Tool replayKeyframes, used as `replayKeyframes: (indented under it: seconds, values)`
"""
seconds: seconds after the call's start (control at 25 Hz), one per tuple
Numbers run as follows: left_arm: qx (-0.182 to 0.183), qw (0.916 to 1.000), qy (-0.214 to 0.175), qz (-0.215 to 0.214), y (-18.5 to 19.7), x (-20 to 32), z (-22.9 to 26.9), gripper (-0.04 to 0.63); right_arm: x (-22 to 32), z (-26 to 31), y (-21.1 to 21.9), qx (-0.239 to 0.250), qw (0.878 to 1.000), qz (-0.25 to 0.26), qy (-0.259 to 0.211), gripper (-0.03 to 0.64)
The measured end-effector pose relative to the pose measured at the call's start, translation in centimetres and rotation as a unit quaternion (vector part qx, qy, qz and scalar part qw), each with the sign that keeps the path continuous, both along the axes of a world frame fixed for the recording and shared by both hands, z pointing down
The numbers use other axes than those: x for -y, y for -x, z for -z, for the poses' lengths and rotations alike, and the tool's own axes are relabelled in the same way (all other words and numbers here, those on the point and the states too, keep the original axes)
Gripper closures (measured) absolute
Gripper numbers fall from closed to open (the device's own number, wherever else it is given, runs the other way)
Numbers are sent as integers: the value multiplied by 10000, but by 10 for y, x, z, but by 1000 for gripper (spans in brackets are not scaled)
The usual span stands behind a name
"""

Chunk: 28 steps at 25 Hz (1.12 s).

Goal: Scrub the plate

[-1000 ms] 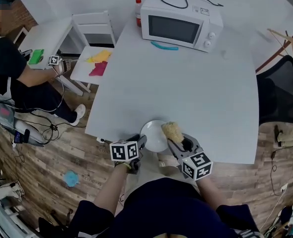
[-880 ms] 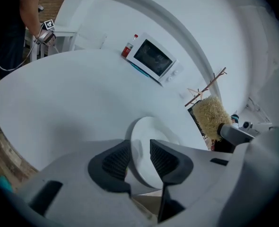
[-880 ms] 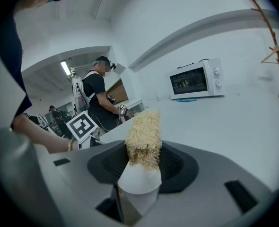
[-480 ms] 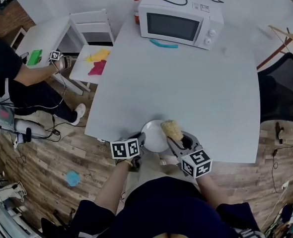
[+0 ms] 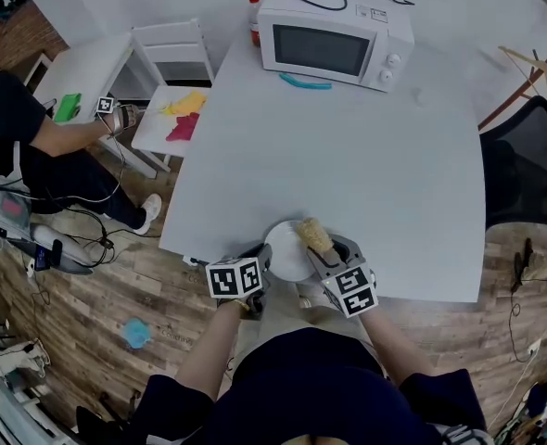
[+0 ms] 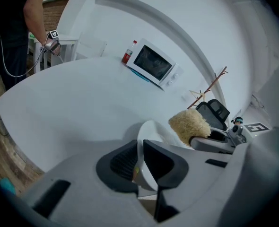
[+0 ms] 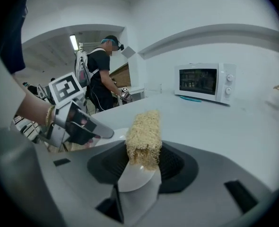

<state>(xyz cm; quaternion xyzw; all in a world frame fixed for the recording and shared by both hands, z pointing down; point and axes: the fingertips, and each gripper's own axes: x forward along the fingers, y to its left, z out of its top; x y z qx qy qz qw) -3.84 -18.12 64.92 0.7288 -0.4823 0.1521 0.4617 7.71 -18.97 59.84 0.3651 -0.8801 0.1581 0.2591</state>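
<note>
A white plate (image 5: 286,251) lies at the near edge of the grey table (image 5: 348,165). My left gripper (image 5: 262,263) is at its left rim. In the left gripper view the plate's rim (image 6: 141,148) stands between the jaws of the left gripper (image 6: 140,159), which have just been closing and now pinch it. My right gripper (image 5: 316,246) is shut on a tan fibrous scrubber (image 5: 312,234), held over the plate's right part. In the right gripper view the scrubber (image 7: 143,135) sticks up out of the right gripper (image 7: 142,163), with the plate (image 7: 134,178) below it.
A white microwave (image 5: 334,35), a red-capped bottle (image 5: 256,7) and a turquoise item (image 5: 305,82) stand at the table's far side. To the left are a small white table with coloured cloths (image 5: 183,114) and a seated person (image 5: 28,133); a black chair (image 5: 533,170) stands at the right.
My right gripper has moved left and down with the scrubber and has rolled, so the scrubber now sits over the plate. The left gripper has stayed at the rim.
</note>
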Motion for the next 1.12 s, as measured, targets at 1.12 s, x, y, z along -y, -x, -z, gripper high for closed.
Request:
replayKeyframes:
  seconds: [1.12]
  values:
    - [100,9992,-184,346,7,-3,11,551,-63,-33,51,358,9876,1461,440,440]
